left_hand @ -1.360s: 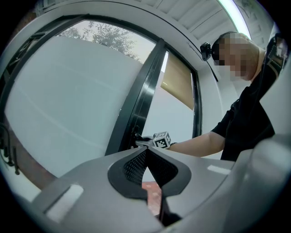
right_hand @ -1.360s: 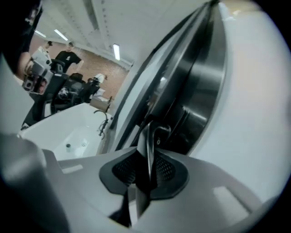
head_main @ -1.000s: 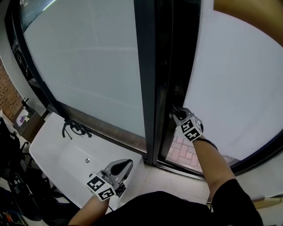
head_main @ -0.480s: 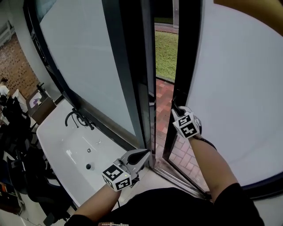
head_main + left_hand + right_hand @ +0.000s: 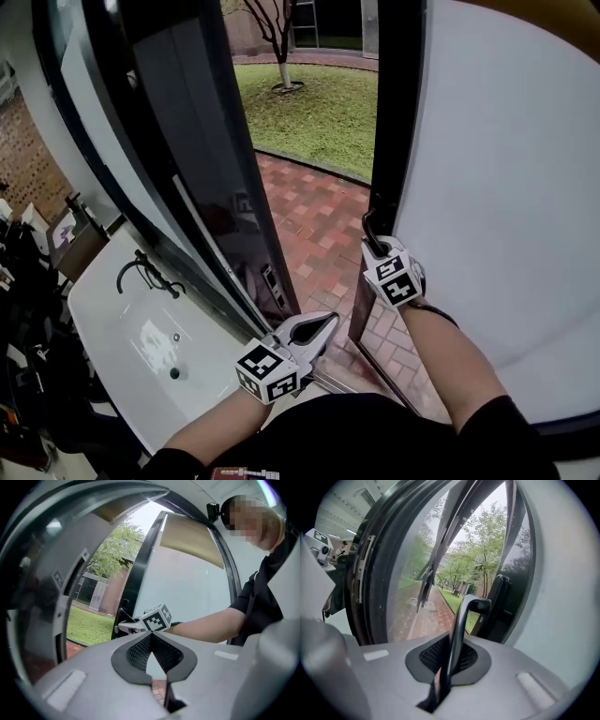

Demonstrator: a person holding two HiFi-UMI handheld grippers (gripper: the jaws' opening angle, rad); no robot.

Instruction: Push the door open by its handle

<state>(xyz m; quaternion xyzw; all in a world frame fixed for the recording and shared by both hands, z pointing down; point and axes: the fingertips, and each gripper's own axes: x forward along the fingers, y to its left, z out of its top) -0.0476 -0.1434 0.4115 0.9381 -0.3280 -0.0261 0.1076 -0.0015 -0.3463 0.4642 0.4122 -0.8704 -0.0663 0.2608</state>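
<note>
Two risks: right gripper (image 5: 373, 246) fingers, clamped on thin handle (image 5: 459, 620), may slide off if door (image 5: 497, 187) swings faster; left gripper (image 5: 326, 323), fingers together, empty, could strike other door leaf (image 5: 211, 178).

Likely a ground-floor entrance of an office or studio building, on the garden side. A black-framed door (image 5: 398, 122) with frosted glass is seen opened straight onto brick paving (image 5: 319, 220), a lawn (image 5: 314, 117) and a tree (image 5: 278, 37). Another building (image 5: 91, 592) is seen across the grass. Indoors, a white basin (image 5: 112, 323) with a black tap (image 5: 145, 272) is fitted beside the doorway. A brick wall (image 5: 23, 155) and dark chairs (image 5: 37, 384) are seen at the left.
</note>
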